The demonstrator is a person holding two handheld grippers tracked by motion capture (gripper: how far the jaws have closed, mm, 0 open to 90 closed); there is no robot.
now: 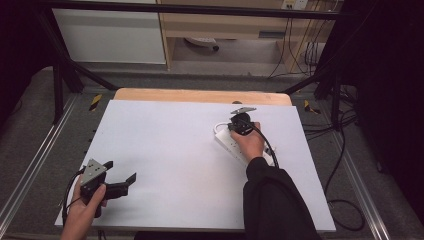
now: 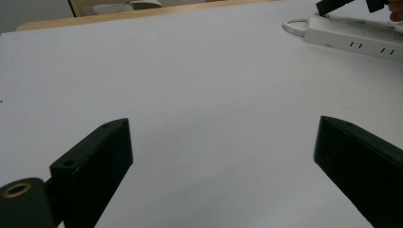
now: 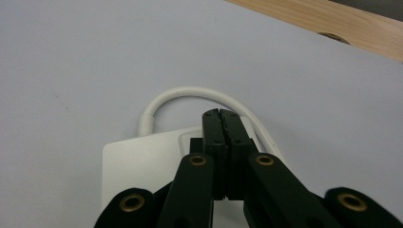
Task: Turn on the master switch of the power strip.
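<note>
Near the worktop's (image 1: 165, 150) front-left corner, the left gripper (image 1: 122, 181) hovered with its jaws spread wide, nothing between them and touching nothing. Toward the back right of the worktop lay the white power strip (image 3: 142, 166), its white cable (image 3: 190, 92) looping out from the far end. The right gripper (image 3: 222, 116) stood over that end of the strip with its jaws pressed fully together and nothing between them; whether their tips touched the strip could not be told.
</note>
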